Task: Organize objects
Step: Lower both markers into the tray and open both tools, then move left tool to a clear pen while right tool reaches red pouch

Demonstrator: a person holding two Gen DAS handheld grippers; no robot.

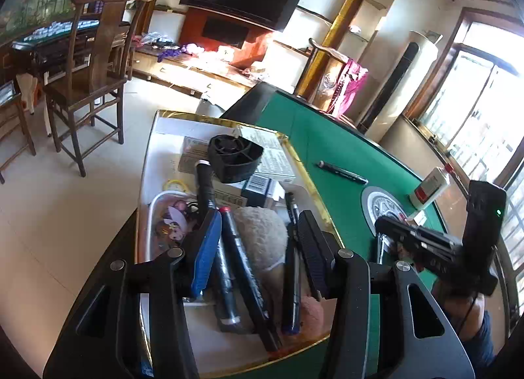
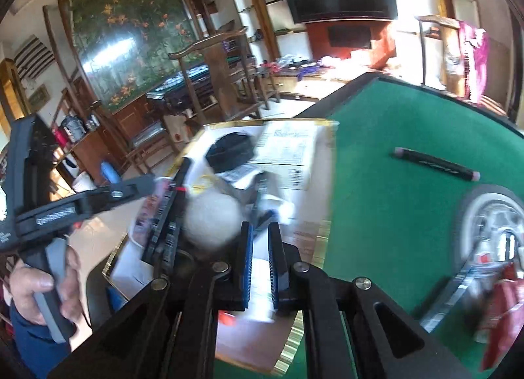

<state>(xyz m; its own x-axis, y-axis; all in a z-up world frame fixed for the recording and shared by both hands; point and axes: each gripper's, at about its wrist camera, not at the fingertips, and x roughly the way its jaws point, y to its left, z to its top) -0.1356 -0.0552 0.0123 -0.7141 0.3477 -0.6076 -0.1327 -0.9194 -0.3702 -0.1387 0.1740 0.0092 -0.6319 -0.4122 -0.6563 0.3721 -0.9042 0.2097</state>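
Green table [image 1: 327, 136]: one pen [image 1: 342, 172]; left fingers [image 1: 209, 248] apart, right fingers [image 2: 247, 257] together, empty.

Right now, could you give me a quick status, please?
Left gripper open over the box. Right gripper shut, empty. Pen on felt, unobstructed.

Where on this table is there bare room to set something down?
Bare green felt lies between the gold-edged tray and the black pen, and beyond the pen toward the far edge. Crowded: the tray, piled with pens, boxes and a plush toy, and around the round centre disc.
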